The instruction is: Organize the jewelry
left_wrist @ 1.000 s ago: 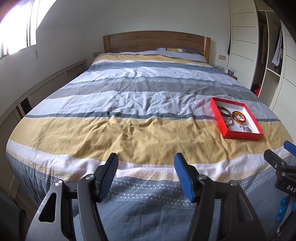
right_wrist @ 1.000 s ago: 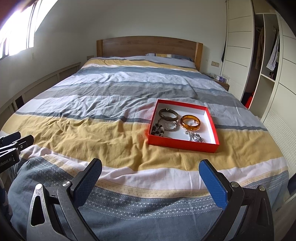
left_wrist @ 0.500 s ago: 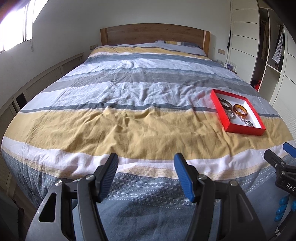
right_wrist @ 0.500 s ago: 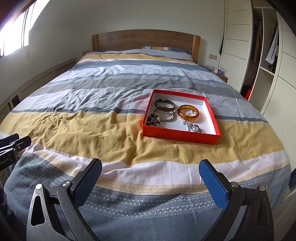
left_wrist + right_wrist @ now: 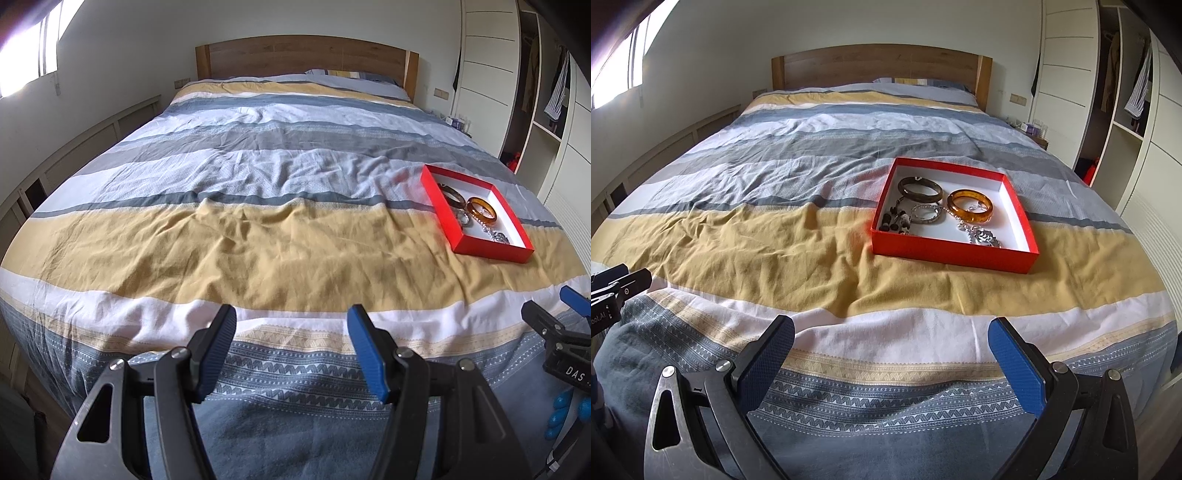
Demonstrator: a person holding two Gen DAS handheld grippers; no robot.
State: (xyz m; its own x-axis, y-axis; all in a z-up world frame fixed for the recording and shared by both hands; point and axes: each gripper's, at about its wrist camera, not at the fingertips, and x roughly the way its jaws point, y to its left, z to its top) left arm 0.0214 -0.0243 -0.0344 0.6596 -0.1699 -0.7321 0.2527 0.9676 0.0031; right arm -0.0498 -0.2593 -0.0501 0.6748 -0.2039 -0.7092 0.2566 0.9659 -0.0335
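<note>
A red box (image 5: pixel 951 253) with a white inside lies on the striped bedspread, right of centre. It holds a dark bangle (image 5: pixel 921 188), an amber bangle (image 5: pixel 969 206), a silver ring-shaped bracelet (image 5: pixel 926 213), dark beads (image 5: pixel 895 220) and a silver chain piece (image 5: pixel 984 235). In the left wrist view the red box (image 5: pixel 484 249) is far right, with the amber bangle (image 5: pixel 482 211) inside. My right gripper (image 5: pixel 891 347) is open, well short of the box, over the foot of the bed. My left gripper (image 5: pixel 291 332) is open and empty, left of the box.
The bed (image 5: pixel 768 236) fills the view, wooden headboard (image 5: pixel 879 64) at the far end. White wardrobe doors and open shelves with hanging clothes (image 5: pixel 1137 96) stand on the right. A low panelled wall (image 5: pixel 92 147) runs along the left. A blue-gloved hand (image 5: pixel 565 410) holds the right gripper.
Both views have moved forward and higher over the bed; the red box sits closer and its contents show more plainly. Both grippers stay open.
</note>
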